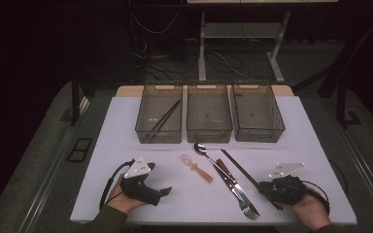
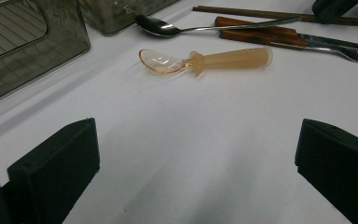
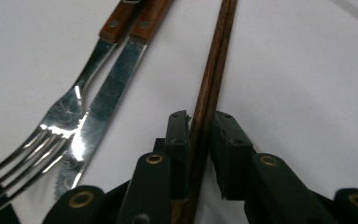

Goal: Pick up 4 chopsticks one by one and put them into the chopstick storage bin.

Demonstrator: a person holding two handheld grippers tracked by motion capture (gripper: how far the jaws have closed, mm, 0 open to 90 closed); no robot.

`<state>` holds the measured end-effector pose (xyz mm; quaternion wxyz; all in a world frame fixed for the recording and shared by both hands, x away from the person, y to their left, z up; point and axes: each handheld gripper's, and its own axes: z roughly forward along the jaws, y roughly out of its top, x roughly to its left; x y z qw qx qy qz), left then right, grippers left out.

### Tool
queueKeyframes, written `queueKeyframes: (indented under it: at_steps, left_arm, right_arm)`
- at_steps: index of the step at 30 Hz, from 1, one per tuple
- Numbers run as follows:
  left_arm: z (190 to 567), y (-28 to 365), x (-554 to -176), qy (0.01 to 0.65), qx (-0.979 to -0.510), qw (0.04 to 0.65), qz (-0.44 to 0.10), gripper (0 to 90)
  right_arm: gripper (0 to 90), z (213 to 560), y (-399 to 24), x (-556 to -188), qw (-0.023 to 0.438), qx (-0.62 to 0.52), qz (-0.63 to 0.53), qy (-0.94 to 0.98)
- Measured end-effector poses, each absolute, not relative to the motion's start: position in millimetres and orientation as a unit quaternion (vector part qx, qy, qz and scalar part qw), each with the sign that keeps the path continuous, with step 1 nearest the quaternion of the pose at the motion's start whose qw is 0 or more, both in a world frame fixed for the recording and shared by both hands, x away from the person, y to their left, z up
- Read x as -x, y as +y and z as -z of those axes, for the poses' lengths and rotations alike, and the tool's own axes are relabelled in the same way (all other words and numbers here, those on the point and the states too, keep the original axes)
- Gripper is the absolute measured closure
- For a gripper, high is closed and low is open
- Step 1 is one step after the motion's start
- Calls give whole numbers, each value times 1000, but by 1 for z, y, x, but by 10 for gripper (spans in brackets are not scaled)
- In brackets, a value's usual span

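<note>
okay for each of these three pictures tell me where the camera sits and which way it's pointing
High view: above the person's side, facing forward and down on the white table and three clear bins; both hands with the left gripper and right gripper enter at the bottom.
Left gripper view: rides low between its wide-apart black jaws, facing the translucent orange plastic spoon.
Right gripper view: looks along its jaws, set close around the dark wooden chopsticks.
Shared: wood-handled steel fork, knife and chopsticks appear in all three.

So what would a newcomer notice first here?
Probably the right tool at the table's near right, its jaws around a pair of brown chopsticks beside the fork and knife. Then the three clear bins in a row behind, the left one holding chopsticks.
</note>
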<state>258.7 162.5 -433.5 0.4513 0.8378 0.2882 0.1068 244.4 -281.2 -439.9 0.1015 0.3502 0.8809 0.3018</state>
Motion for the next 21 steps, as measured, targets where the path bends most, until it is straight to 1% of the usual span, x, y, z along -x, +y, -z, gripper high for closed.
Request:
queueKeyframes:
  at_steps: [11, 21]
  left_arm:
    - [434, 162, -259, 288, -838, 452, -104, 0]
    - [434, 162, -259, 288, -838, 452, -99, 0]
  right_arm:
    - [781, 441, -296, -260, 123, -353, -293, 880]
    - [777, 442, -300, -267, 120, -353, -298, 879]
